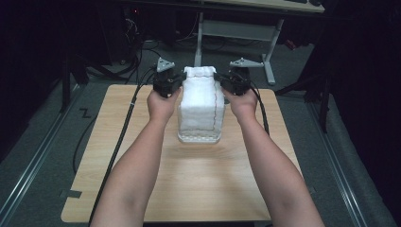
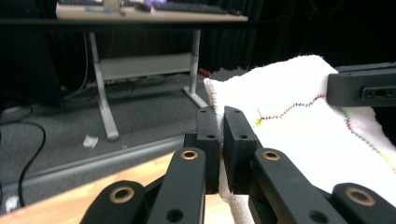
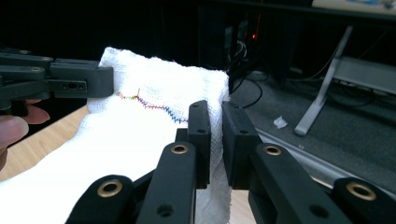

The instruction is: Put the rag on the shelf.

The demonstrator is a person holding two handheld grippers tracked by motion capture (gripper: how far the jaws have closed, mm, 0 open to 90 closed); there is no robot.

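**benchrat:** So what's each claw doing here? The left claw (image 2: 220, 140) has its jaws pressed nearly together with the edge of the white towel (image 2: 299, 135) pinched between them. The right claw (image 3: 215, 140) mirrors it, clamped on a fold of the same towel at the opposite edge. In the high view the left claw (image 1: 168, 84) and right claw (image 1: 231, 84) sit at either side of the towel (image 1: 201, 106), level with each other near its far end.

**foldbot_fan:** Yep, and the towel hangs or drapes between them, running from its far end down toward the person onto the desk (image 1: 142, 179). The near end rests on the wood, around the middle of the desk. Can't tell whether there's something clear under that near edge or it's just the folded hem. There's a line of coloured stitching down the right side.

**benchrat:** Long axis runs away from the person, then. Each claw holds its own side, so neither hand is nearer, it's symmetric.

**foldbot_fan:** My guess is they're folding or laying it out, so the next move is both claws travelling together along that axis. If one leads, the towel skews. The pinches look shallow, right at the edge, so a slip seems possible.
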